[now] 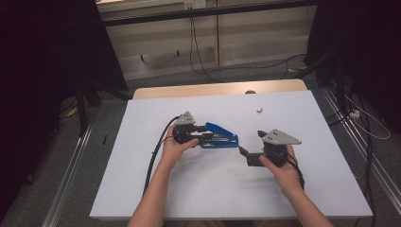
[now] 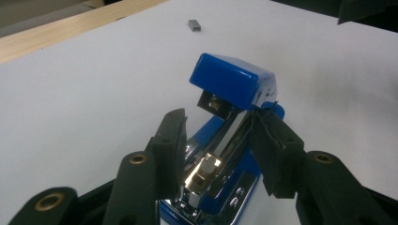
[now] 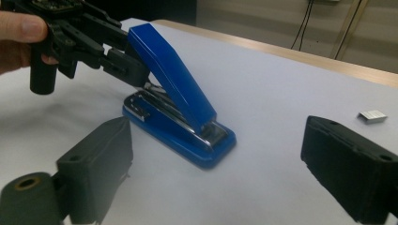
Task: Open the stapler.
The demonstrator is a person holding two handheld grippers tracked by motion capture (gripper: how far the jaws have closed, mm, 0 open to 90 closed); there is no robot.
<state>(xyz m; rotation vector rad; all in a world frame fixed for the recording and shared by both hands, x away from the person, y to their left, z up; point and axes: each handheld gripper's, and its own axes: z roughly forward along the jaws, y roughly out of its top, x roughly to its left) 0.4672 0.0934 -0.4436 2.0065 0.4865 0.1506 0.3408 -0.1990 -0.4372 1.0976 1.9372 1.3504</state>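
Note:
A blue stapler (image 1: pixel 220 137) lies on the white table top (image 1: pixel 213 194) with its lid (image 3: pixel 172 77) swung up and its metal magazine (image 2: pixel 213 159) laid bare. My left gripper (image 1: pixel 207 135) is shut on the stapler's rear, one pad (image 2: pixel 170 140) on each side of the magazine, below the raised lid (image 2: pixel 232 79). That same left gripper (image 3: pixel 133 65) appears at the top left of the right gripper view, a hand behind it. My right gripper (image 1: pixel 250 142) stands open just right of the stapler's front end, nothing between its pads (image 3: pixel 101 159).
A small grey strip of staples (image 1: pixel 259 109) lies loose on the table toward the far right (image 2: pixel 194 25) (image 3: pixel 372 116). The table's wooden far edge (image 1: pixel 189 90) borders the white sheet. Cables and dark stands are on the floor beyond.

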